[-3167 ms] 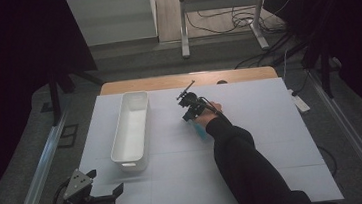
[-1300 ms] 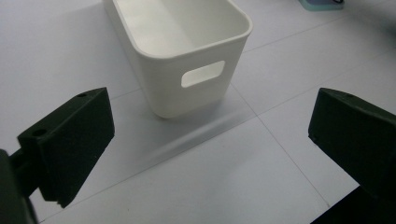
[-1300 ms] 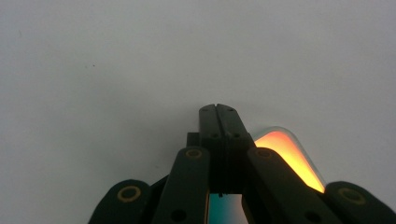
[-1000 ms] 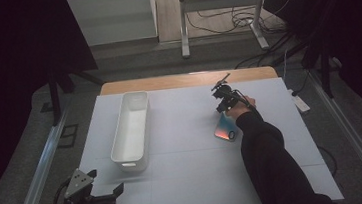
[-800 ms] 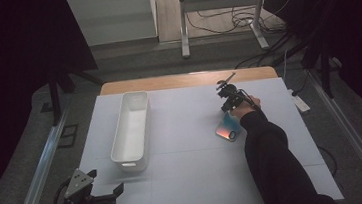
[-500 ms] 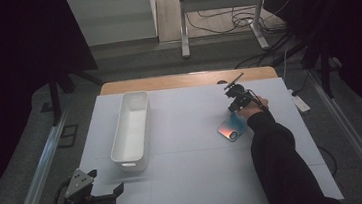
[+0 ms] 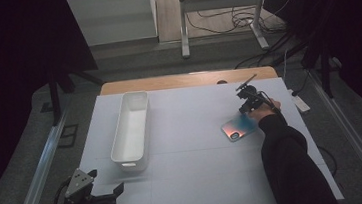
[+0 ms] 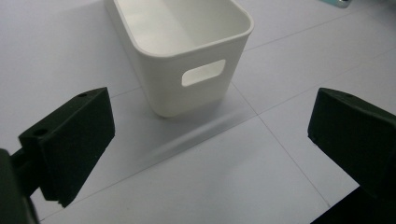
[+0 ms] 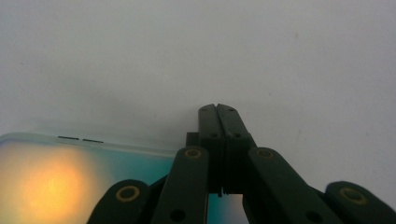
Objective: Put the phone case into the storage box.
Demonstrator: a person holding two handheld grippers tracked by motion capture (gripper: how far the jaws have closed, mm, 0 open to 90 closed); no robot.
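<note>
White laminate covers the table (image 7: pixel 196 181), and on its left half stands a long white plastic bin (image 7: pixel 132 128) with a slot handle in its near end; the left gripper view shows its inside bare. Well to the right of it lies a flat rectangular smartphone (image 7: pixel 238 127) whose glossy back shimmers orange to teal, resting on the tabletop near the right edge. Smallest in the scene are the two tools. The right gripper (image 7: pixel 248 106) sits at the phone's far end with its jaws pressed flat together; in the right gripper view (image 9: pixel 217 140) they meet just over the phone's (image 9: pixel 60 182) top edge, and whether they pinch that rim or only rest on it I cannot tell. The left gripper (image 7: pixel 109 198) waits at the near left corner, jaws spread wide and holding nothing, aimed at the bin (image 8: pixel 187 51). As I judge it, the work is barely under way: if the phone is bound for the bin, lifting, carrying and placing all remain.
</note>
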